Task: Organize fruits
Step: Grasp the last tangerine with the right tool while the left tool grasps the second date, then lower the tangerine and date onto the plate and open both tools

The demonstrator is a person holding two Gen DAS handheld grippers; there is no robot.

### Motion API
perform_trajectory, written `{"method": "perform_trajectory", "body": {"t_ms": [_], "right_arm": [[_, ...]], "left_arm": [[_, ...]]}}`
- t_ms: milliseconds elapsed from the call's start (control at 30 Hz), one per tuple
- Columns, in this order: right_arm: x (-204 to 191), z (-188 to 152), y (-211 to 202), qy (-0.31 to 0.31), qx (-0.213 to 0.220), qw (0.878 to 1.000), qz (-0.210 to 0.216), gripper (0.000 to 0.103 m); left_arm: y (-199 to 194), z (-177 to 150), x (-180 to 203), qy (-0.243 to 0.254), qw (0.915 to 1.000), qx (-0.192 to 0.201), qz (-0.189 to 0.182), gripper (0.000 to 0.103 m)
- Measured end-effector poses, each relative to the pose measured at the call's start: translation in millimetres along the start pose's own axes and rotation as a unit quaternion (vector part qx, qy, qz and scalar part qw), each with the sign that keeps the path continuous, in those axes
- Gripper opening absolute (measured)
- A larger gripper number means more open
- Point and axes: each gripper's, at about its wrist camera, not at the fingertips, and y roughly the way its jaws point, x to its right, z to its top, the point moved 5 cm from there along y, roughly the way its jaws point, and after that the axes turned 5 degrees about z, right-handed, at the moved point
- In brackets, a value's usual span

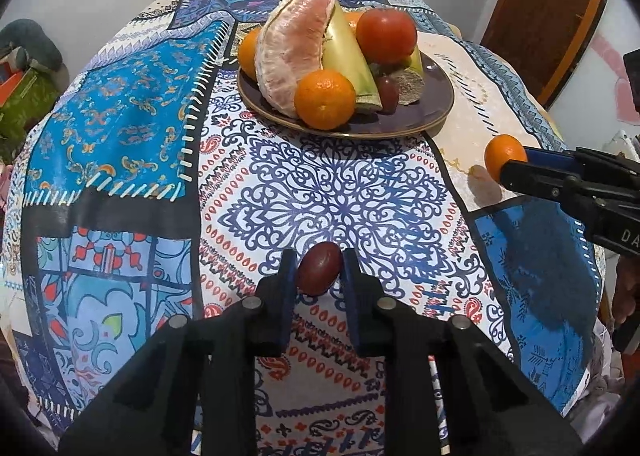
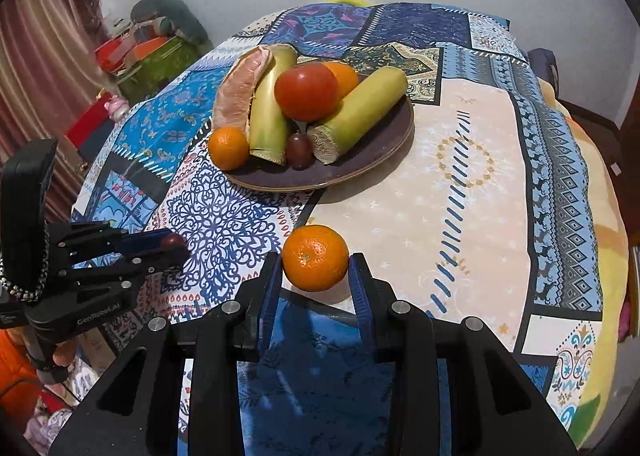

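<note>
Two grippers work above a patterned cloth (image 1: 132,103). At left, the left gripper (image 1: 320,276) clamps a dark red fruit (image 1: 319,270); a plate (image 1: 432,103) piled with fruit sits mid-table beyond; at right, the right gripper (image 2: 316,276) pinches an orange (image 2: 315,258) just above the cloth.

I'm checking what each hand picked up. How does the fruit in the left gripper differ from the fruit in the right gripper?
The small dark red oval fruit in the left gripper is dark and smooth; the round orange tangerine in the right gripper is bright with dimpled peel. The red fruit is clearly smaller and elongated; the tangerine is bigger and round. Both sit clamped between blue pads, off the brown plate.
</note>
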Motion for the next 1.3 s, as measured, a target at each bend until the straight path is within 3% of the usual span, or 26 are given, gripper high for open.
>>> {"method": "perform_trajectory", "body": {"t_ms": [567, 1133, 1300], "right_arm": [[7.5, 37.4, -7.0, -0.026, 0.044, 0.999, -0.017, 0.032], [25.7, 57.9, 27.7, -0.02, 0.032, 0.999, -0.018, 0.032], [27.0, 58.8, 28.3, -0.015, 0.029, 0.999, -0.014, 0.033]], "left_arm": [[-13.8, 63.8, 37.3, 0.012, 0.9981, 0.054, -0.029, 0.022], [13.8, 84.4, 49.4, 0.005, 0.9977, 0.055, -0.04, 0.022], [13.9, 83.6, 46.4, -0.001, 0.9977, 0.054, -0.041, 0.032]]}}
